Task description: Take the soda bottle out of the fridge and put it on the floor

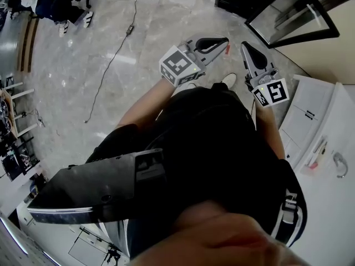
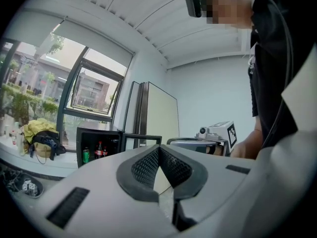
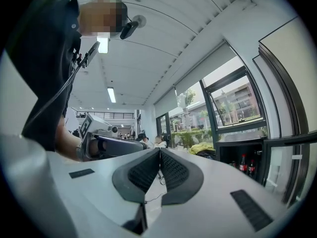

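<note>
The soda bottle (image 2: pixel 99 150) stands upright inside the small black fridge (image 2: pixel 94 132), on the interior shelf, with a second red-labelled bottle just beside it and a green can (image 2: pixel 85 155) to the other side. From the right gripper view I see the same two bottles (image 3: pixel 242 163) in the open compartment. I cannot tell which of the pair is meant. The fridge's glass door (image 1: pixel 294 10) hangs open, so the way in looks clear.

I judge this to be the approach step, since nothing has been picked up yet. My left gripper (image 2: pixel 158 150) has its jaws pressed together with nothing between them, and my right gripper (image 3: pixel 159 151) is closed the same way, also empty. Both are held out in front of the person's body, well apart from the fridge. The next move, as I read it, calls for walking closer, spreading one claw's jaws, and reaching low into the compartment to close round a bottle's body without knocking its neighbour or the can.

The floor (image 1: pixel 138 49) is pale polished marble, bare near the fridge, which should make an easy place to set the bottle down. A thin cable (image 1: pixel 111 60) runs across it farther off. Large windows (image 2: pixel 94 90) sit behind the fridge, a white cabinet (image 1: pixel 316 110) stands at the right, and seated people (image 1: pixel 55 1) are at the room's far side.
</note>
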Action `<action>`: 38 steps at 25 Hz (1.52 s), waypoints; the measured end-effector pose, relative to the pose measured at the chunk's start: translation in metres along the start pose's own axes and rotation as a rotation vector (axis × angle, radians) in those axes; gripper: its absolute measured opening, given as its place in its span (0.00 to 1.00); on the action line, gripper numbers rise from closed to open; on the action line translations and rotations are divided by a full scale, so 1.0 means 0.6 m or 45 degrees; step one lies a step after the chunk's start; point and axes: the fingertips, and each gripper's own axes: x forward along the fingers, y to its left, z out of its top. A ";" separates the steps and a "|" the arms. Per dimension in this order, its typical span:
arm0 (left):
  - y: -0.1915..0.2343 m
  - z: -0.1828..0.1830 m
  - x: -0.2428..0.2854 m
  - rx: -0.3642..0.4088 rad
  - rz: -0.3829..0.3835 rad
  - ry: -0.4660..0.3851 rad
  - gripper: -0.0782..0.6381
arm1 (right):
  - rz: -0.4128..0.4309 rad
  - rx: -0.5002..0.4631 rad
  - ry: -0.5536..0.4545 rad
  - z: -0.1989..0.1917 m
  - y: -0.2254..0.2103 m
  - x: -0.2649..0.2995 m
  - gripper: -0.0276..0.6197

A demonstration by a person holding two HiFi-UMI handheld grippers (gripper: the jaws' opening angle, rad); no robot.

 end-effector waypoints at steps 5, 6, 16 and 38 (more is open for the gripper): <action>0.010 0.022 0.082 0.009 0.028 0.003 0.11 | 0.060 0.008 -0.008 0.012 -0.063 -0.011 0.06; 0.011 0.024 0.097 0.013 0.032 0.009 0.11 | 0.071 0.009 -0.006 0.014 -0.075 -0.012 0.06; 0.042 0.037 0.209 0.005 0.089 0.021 0.11 | 0.144 0.043 0.018 0.015 -0.181 -0.016 0.06; 0.371 0.029 0.286 -0.022 -0.105 0.082 0.11 | -0.117 0.061 0.120 -0.040 -0.378 0.230 0.06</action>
